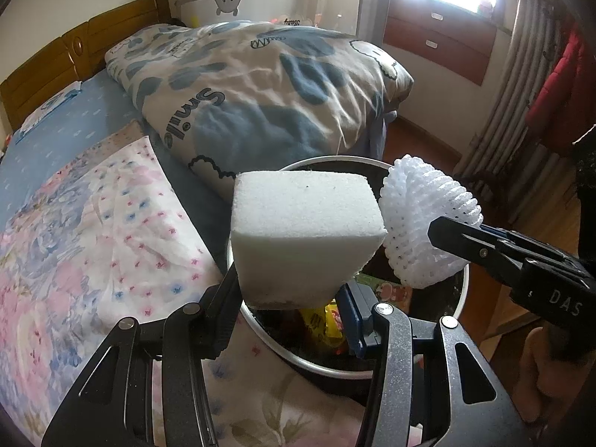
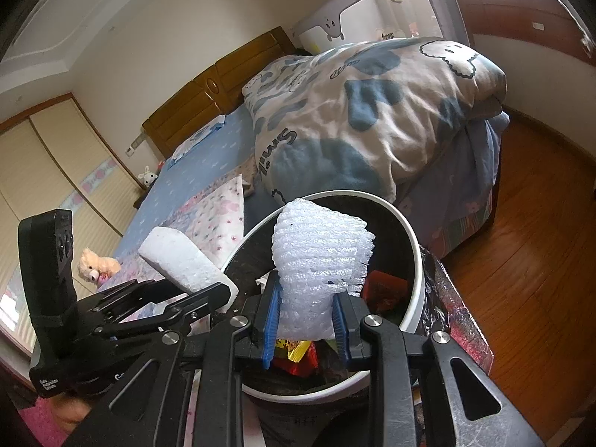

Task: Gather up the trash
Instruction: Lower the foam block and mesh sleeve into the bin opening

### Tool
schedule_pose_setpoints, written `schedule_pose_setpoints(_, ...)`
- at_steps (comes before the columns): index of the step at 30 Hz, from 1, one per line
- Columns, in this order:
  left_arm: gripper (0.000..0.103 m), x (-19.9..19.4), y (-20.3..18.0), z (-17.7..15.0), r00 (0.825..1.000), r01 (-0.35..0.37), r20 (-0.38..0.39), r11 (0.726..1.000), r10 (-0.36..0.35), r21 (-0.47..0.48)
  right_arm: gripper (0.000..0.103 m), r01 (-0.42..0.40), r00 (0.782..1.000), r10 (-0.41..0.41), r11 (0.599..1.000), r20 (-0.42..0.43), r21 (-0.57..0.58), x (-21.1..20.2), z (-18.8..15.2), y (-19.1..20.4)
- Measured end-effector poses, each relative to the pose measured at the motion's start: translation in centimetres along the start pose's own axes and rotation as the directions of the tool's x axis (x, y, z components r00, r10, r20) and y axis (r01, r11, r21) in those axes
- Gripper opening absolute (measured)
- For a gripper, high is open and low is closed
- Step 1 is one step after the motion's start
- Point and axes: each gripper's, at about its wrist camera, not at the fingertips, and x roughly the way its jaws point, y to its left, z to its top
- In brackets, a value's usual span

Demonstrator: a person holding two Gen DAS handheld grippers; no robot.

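Our left gripper (image 1: 294, 298) is right in front of us, and its two jaws squeeze a white foam block (image 1: 305, 238). The jaws stand about half open because the block is fat, and they press on its bottom part. We hold the block up over the near edge of the round trash bin (image 1: 463, 290).

Our right gripper (image 2: 305, 320) has its jaws much closer together. They pinch a white foam net (image 2: 320, 257), the soft kind with lots of little holes. We can see its blue pads (image 2: 270, 329) on both sides of the net. The net hangs over the open top of the bin too.

From the left view, the net (image 1: 421, 223) sits just beside the block, on its right, and the two look like they touch. From the right view, the block (image 2: 182, 264) shows on the left, at the bin's rim.

Down inside the bin (image 2: 417, 260) we see bright wrappers (image 2: 298, 354), red and yellow. The bin has a white rim and is dark inside.

Next to the bin is a bed with a blue sheet (image 1: 56, 141). A flowery cloth (image 1: 93, 223) lies on it, close to us. A big puffy quilt (image 1: 260, 93) with blue spots is piled farther back. A wooden headboard (image 1: 74, 56) stands behind. A small teddy bear (image 2: 95, 262) sits far off on the left in the right view. The floor (image 2: 532, 223) is brown wood.
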Motion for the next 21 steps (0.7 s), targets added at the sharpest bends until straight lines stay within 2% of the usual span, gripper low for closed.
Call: schedule_pose_setpoints(21,0.047,0.53,-0.05,0.27,1.0,0.002,-0.007,1.0,-0.002,-0.002,0.027,-0.002,1.0,0.002,1.0,-0.016,-0.005,0.48,0.61,0.01)
